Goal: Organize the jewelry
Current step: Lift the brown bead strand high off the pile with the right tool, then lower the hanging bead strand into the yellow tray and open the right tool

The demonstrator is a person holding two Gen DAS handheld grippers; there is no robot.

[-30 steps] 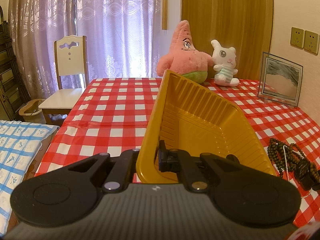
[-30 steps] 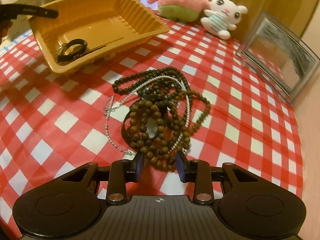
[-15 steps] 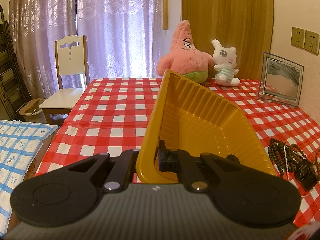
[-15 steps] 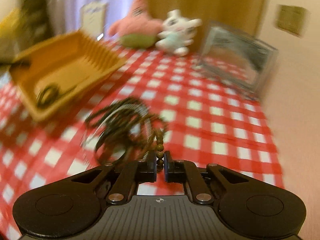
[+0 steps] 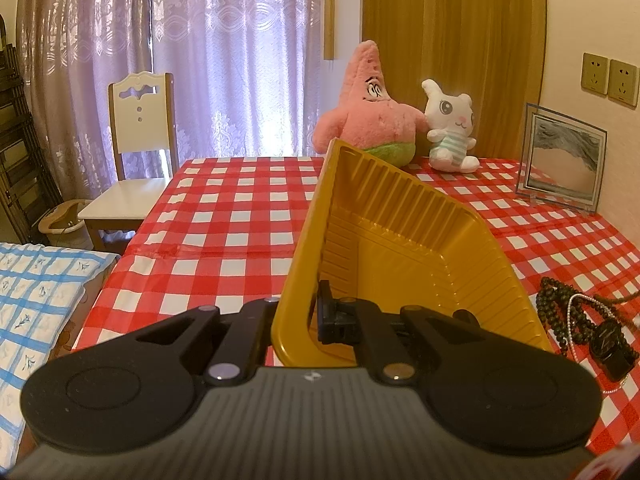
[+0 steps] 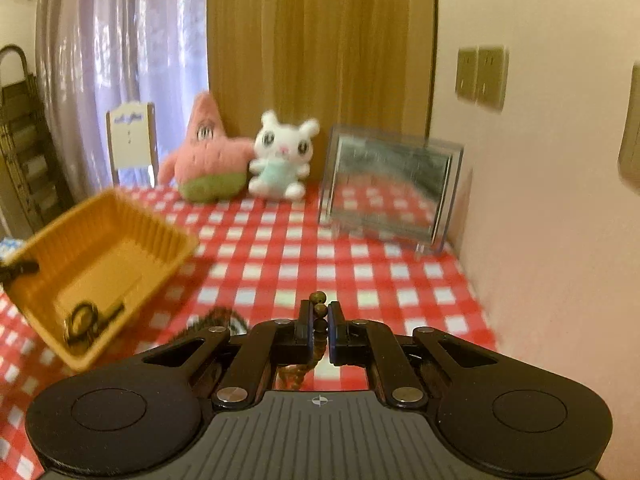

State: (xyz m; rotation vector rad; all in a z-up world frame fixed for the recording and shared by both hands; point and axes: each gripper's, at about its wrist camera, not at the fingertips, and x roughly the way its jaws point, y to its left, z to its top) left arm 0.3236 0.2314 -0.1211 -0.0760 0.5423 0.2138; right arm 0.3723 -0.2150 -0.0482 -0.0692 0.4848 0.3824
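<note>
Above checkered tablecloth point(image 6: 280, 248), right tongs point(image 6: 319, 320) clench bead strand point(image 6: 320, 310); left tongs point(image 5: 312, 316) clamp tray point(image 5: 400, 248).

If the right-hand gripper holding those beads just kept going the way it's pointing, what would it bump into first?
Probably the checked tablecloth: the right gripper, shut on the brown bead string, points slightly downward over bare cloth. The glass frame stands further right. Depth is uncertain.

A worktop point(image 5: 240, 216) in a red-and-white checked cloth carries a ribbed yellow plastic tray point(image 5: 400, 240), a heap of dark beaded necklaces point(image 5: 576, 316), a pink star-shaped plush point(image 5: 372, 120), a white rabbit plush point(image 5: 450, 132) and a clear-framed sand picture point(image 5: 560, 160).
</note>
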